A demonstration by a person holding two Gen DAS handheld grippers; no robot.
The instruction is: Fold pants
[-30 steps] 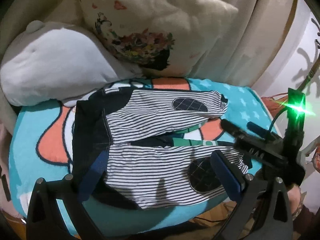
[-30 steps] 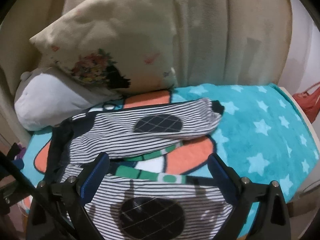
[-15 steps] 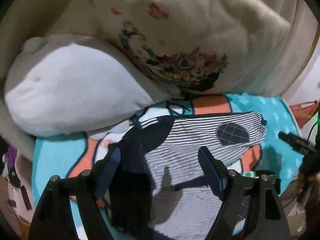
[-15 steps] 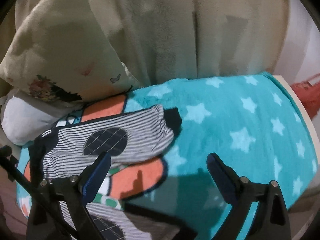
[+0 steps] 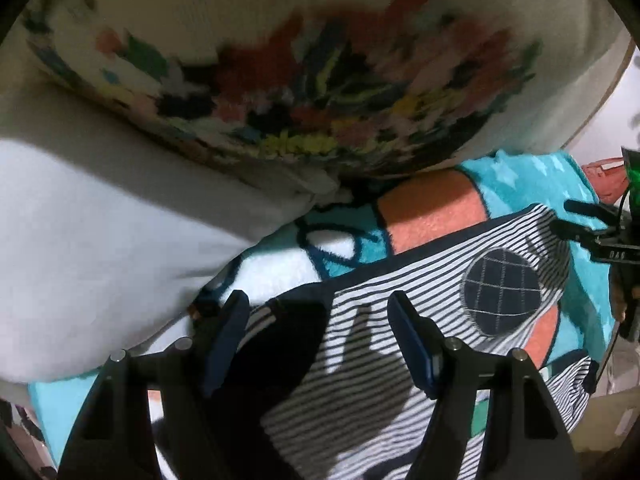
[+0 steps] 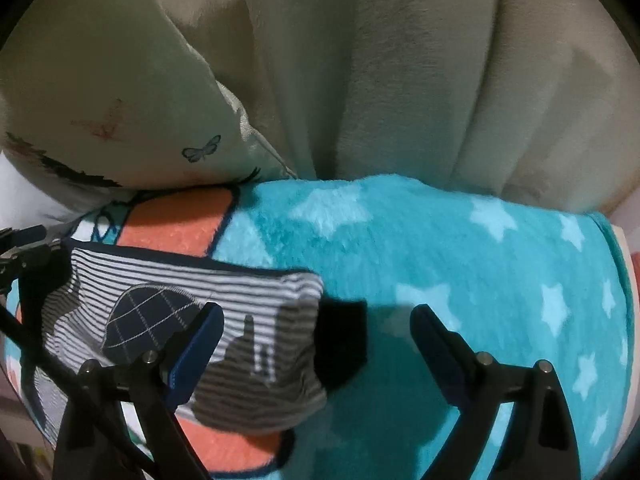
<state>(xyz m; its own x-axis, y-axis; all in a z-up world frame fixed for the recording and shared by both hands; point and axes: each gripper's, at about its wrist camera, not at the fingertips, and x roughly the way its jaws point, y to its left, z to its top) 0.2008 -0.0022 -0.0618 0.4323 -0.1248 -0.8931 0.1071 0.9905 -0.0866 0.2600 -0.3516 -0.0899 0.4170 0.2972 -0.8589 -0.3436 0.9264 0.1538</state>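
Observation:
Black-and-white striped pants point(image 5: 400, 300) with dark knee patches lie spread on a teal star blanket point(image 6: 480, 280). My left gripper point(image 5: 318, 322) hovers low over the dark waist end of the far leg. Its jaws are closing, with fabric under the gap and neither pad pressing on it. My right gripper point(image 6: 316, 332) stands open over the same leg's dark cuff point(image 6: 340, 344). Its left finger lies over the striped cloth and its right finger over bare blanket. The knee patch point(image 6: 148, 320) sits just left of it.
A floral pillow point(image 5: 320, 100) and a white plush cushion point(image 5: 100, 240) crowd the back left, close above the left gripper. Cream drapery point(image 6: 400, 80) hangs behind the blanket. Bare blanket stretches to the right of the cuff. The nearer leg point(image 5: 560, 400) lies at the lower right.
Both grippers moved forward and down from the near leg to the far leg, the left toward the waist, the right toward the cuff. The left jaws narrowed.

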